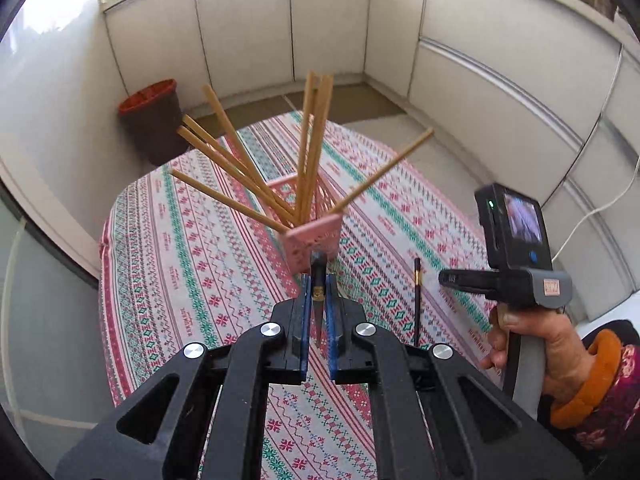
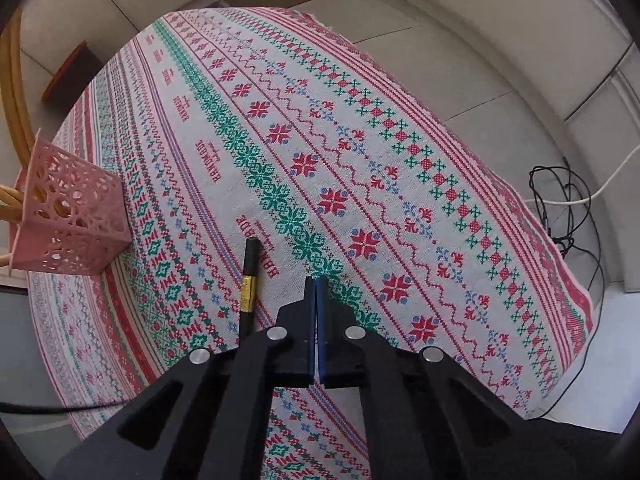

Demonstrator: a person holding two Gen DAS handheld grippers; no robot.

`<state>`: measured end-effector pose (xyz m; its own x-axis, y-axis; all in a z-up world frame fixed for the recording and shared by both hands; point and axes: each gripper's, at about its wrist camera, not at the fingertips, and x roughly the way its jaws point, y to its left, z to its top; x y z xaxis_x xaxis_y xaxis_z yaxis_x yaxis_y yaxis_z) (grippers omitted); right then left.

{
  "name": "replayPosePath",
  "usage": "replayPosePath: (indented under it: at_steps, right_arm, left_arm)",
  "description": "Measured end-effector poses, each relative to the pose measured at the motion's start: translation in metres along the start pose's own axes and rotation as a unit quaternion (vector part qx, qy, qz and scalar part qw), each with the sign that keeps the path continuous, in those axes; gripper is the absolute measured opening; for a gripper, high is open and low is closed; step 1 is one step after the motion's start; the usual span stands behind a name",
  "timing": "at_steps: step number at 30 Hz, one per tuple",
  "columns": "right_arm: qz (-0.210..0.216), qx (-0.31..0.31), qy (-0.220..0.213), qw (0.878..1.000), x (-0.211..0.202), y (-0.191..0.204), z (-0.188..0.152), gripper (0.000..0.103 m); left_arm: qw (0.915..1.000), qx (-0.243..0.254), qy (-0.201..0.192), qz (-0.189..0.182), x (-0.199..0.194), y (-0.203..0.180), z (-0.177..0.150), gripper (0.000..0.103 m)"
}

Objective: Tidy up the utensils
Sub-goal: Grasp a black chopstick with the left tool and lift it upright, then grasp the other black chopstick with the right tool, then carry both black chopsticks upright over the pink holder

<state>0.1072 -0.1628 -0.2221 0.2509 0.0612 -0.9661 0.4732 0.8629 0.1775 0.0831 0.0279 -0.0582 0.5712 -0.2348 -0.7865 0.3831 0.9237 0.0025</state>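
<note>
The left claw (image 1: 318, 276) holds one dark chopstick with a gold band (image 1: 319, 292) between its blue pads, which are closed onto it with only the stick's width between them. The stick points forward, and its far end is just at the near wall of the pink perforated plastic holder (image 1: 312, 246). This holder stands on the worktop, which is covered by a cloth with red and green embroidered pattern (image 1: 192, 264). Several pale wooden chopsticks (image 1: 312, 148) already stand in the holder and fan out in different directions.

I judge that the step in hand is to put this dark chopstick into the holder. The next move probably calls for lifting the tip over the rim and finding a free gap among the wooden sticks, so that they are not pushed out, and only then releasing.

The right claw (image 2: 316, 286) is closed completely, pad against pad, and holds nothing. A second dark chopstick with a gold band (image 2: 250, 280) lies flat on the cloth just to the left of it, not touching it as far as I can see. The pink holder is farther to the left. It seems this chopstick waits for its turn.
</note>
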Motion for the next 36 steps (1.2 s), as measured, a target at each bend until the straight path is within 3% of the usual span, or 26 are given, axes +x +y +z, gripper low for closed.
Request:
replayPosePath:
  at_steps: [5, 9, 11, 12, 17, 23, 24, 27, 28, 29, 33, 36]
  right_arm:
    - [0.035, -0.021, -0.031, 0.999, -0.037, -0.012, -0.016, 0.000]
    - [0.022, -0.023, -0.025, 0.999, -0.035, -0.015, -0.009, 0.007]
    - [0.030, -0.014, -0.004, 0.999, -0.025, -0.011, -0.004, 0.045]
    - [0.029, -0.010, -0.001, 1.000, -0.020, -0.007, -0.001, 0.048]
    - [-0.012, -0.035, 0.023, 0.999, 0.002, 0.018, -0.002, 0.048]
    - [-0.065, -0.065, -0.016, 0.996, 0.015, 0.040, -0.005, 0.057]
    - [-0.068, -0.068, -0.017, 0.995, 0.017, 0.042, -0.004, 0.057]
    - [-0.074, -0.079, -0.028, 0.994, 0.015, 0.043, -0.002, 0.041]
    - [-0.072, -0.082, -0.033, 0.993, 0.015, 0.042, -0.001, 0.023]
    - [-0.071, -0.083, -0.034, 0.993, 0.012, 0.043, 0.000, 0.013]
    - [-0.012, -0.057, -0.025, 0.998, 0.008, 0.025, 0.004, 0.007]
    - [0.068, -0.037, -0.025, 0.997, -0.008, 0.007, 0.004, 0.007]
  left_arm:
    - [0.9998, -0.015, -0.013, 0.004, -0.011, 0.009, 0.000, 0.006]
    - [0.9998, -0.016, -0.013, 0.006, -0.014, 0.005, 0.000, 0.006]
    - [0.9998, -0.013, -0.015, 0.005, -0.015, 0.003, -0.001, 0.006]
    - [0.9998, -0.011, -0.016, 0.005, -0.015, 0.003, -0.001, 0.006]
    - [0.9998, -0.014, -0.013, 0.006, -0.011, 0.009, -0.004, 0.006]
    - [0.9997, -0.020, -0.014, 0.007, -0.015, 0.015, -0.007, 0.006]
    - [0.9996, -0.021, -0.015, 0.007, -0.016, 0.016, -0.008, 0.006]
    - [0.9996, -0.023, -0.013, 0.012, -0.017, 0.017, -0.009, 0.006]
    - [0.9996, -0.024, -0.013, 0.013, -0.017, 0.017, -0.009, 0.006]
    - [0.9996, -0.023, -0.013, 0.012, -0.017, 0.016, -0.009, 0.006]
    - [0.9995, -0.021, -0.018, 0.012, -0.022, 0.014, -0.008, 0.006]
    - [0.9994, -0.022, -0.024, 0.011, -0.026, 0.015, -0.008, 0.006]
